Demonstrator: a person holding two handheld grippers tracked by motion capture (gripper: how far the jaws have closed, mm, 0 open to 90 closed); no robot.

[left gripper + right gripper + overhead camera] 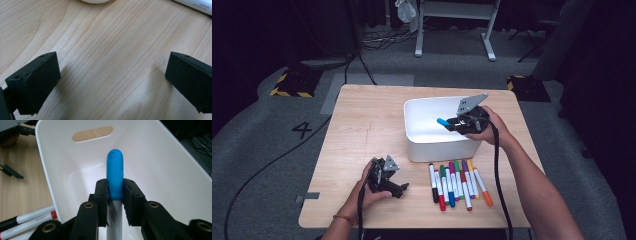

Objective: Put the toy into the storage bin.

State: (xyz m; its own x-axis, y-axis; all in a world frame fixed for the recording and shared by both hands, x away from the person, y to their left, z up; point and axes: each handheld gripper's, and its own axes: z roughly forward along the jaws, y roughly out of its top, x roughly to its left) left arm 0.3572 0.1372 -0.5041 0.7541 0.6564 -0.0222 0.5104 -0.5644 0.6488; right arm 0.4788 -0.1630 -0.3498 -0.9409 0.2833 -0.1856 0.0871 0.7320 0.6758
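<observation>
Two right gripper (115,192) fingers clamp the blue-capped marker (115,173) over the white bin (175,170).

Grey carpet floor (257,150), dark bkgd, white desk frame (454,20).

My right gripper (451,123) hangs over the bin (422,150), inside its right rim, with the marker (443,121) pinched between the jaws and poking left above the bin floor. The bin sits at the table's (362,120) middle-right, toward the far half. Just near of it lies a row of markers (458,184), side by side, close to the near edge. My left gripper (399,189) rests on the table at the near left, left of that row and well apart from the bin.
</observation>
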